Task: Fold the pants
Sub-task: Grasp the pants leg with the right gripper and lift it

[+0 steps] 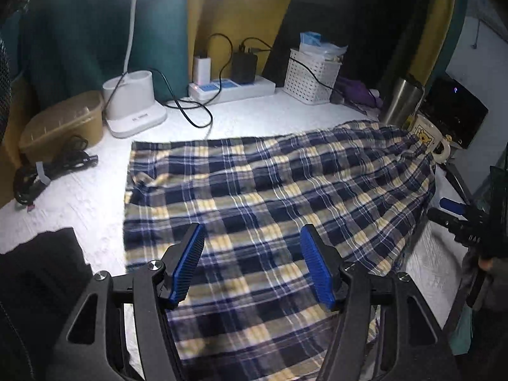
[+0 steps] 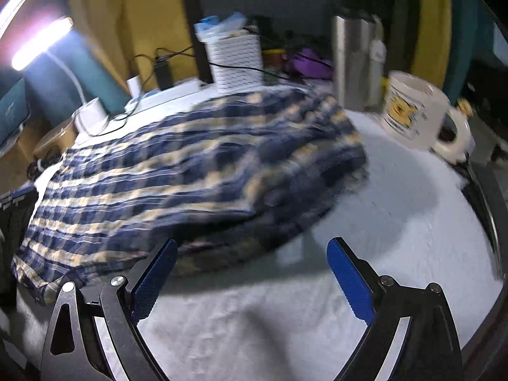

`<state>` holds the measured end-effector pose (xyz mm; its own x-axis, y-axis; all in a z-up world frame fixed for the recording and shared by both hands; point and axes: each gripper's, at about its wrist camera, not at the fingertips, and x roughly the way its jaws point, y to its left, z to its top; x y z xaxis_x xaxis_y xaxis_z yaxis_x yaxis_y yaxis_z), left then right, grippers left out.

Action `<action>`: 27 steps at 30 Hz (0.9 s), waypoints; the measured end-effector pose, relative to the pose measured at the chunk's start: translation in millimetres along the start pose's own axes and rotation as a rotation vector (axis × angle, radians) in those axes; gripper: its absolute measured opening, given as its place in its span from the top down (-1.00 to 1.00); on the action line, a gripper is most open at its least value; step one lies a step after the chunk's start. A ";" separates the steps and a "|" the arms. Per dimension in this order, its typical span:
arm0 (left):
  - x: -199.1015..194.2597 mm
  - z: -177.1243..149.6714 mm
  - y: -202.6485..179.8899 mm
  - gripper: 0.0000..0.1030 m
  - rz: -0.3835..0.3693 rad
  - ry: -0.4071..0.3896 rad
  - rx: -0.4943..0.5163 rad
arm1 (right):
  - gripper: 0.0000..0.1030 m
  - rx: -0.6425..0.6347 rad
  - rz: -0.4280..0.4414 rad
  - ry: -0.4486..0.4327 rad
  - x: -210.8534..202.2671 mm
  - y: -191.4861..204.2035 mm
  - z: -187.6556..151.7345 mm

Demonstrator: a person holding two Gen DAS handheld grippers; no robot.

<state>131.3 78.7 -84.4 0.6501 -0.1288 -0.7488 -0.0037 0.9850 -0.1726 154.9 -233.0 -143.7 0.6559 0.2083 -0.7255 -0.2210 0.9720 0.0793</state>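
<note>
The plaid pants [image 1: 270, 190], navy, yellow and white, lie spread flat on the white table [image 1: 79, 197], doubled over with an edge hanging off the near side. My left gripper [image 1: 252, 238] hovers over the near part of the cloth, open, its blue pads clear of the fabric. In the blurred right wrist view the pants [image 2: 190, 171] lie to the left and ahead. My right gripper [image 2: 252, 247] stands wide open at their near right edge, above the bare table [image 2: 381, 222], holding nothing.
At the back stand a white lamp base [image 1: 133, 108], a power strip with chargers [image 1: 231, 90], a white basket [image 1: 311, 76], a steel tumbler [image 1: 401, 101] and a bear mug [image 1: 428, 136]. A tan tub [image 1: 63, 127] and coiled black cable [image 1: 50, 168] sit left.
</note>
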 end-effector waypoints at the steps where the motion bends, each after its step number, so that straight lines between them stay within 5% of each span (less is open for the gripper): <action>1: 0.3 -0.7 -1.1 -0.22 0.002 0.003 -0.002 | -0.94 0.028 0.005 0.000 0.2 -7.8 -0.1; 10: 11.2 1.4 4.0 -0.22 0.070 0.042 -0.027 | -0.98 0.123 0.095 0.011 14.4 -41.8 10.7; 27: 32.7 17.0 14.5 -0.22 0.141 0.081 -0.007 | -1.00 0.147 0.161 0.001 51.9 -45.5 51.7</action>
<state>165.4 90.8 -100.6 0.5797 0.0021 -0.8149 -0.0964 0.9931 -0.0661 236.4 -260.8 -149.6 0.6202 0.3620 -0.6959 -0.2154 0.9316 0.2927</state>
